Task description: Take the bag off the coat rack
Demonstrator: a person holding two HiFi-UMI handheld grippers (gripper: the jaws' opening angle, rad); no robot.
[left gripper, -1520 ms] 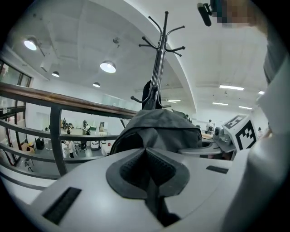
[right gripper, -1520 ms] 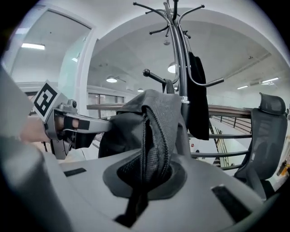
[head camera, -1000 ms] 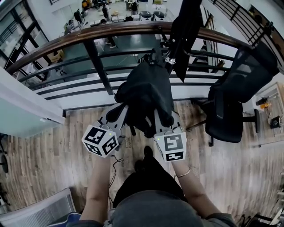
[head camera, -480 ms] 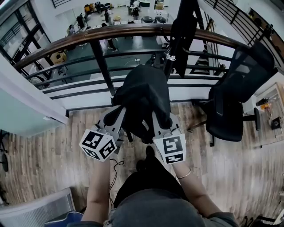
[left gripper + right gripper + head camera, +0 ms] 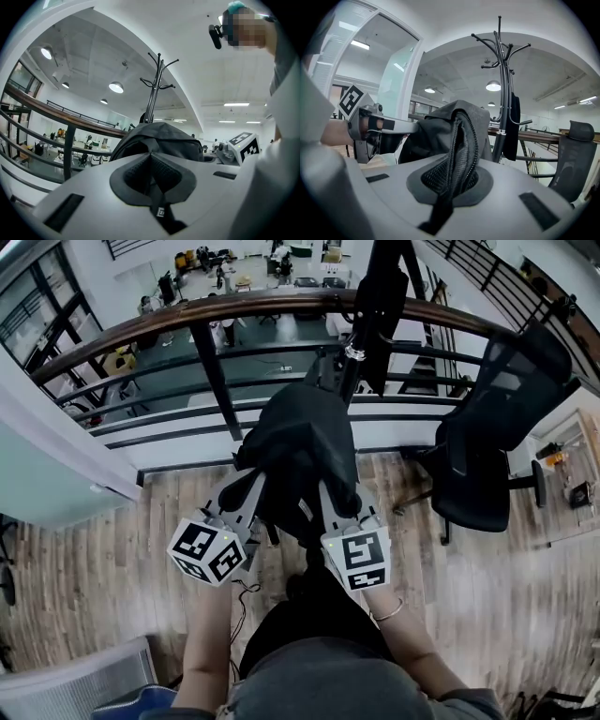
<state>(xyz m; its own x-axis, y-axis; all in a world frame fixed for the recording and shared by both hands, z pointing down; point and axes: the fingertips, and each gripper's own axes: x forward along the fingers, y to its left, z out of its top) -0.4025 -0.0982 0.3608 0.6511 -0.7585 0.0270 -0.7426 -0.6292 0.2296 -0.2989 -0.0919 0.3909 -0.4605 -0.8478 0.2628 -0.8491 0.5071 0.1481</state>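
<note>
**Left tongs (image 5: 152, 180) and right tongs (image 5: 450, 183) clamp the bag (image 5: 305, 442) by the coat rack (image 5: 354, 352)**

Left tongs are pressed together on a dark strap (image 5: 158, 206) of the bag. The strap carries a small tag and runs out from between the jaws, with padded mesh bunched just behind it. Right tongs are likewise closed, pinching a mesh-lined edge with a zip line along it, and a flat strip of webbing trails out below the jaws.

The head view shows the black bag held up between the two tongs, off the wooden floor (image 5: 103, 587). The left tongs grip its lower left side and the right tongs its lower right. Each marker cube (image 5: 208, 549) points back towards the person, whose forearms (image 5: 204, 634) reach up from below.

The bag's far end lies close against the rack's dark pole. Whether the two touch cannot be made out. Both gripper views put the rack's curved upper hooks (image 5: 500, 44) well above the bag, and none of them carries it. A dark garment (image 5: 514, 115) hangs on the rack beside the pole.

Behind the rack a wooden-topped railing (image 5: 187, 320) curves across the view. A black office chair (image 5: 497, 442) stands to the right, apart from the bag.
</note>
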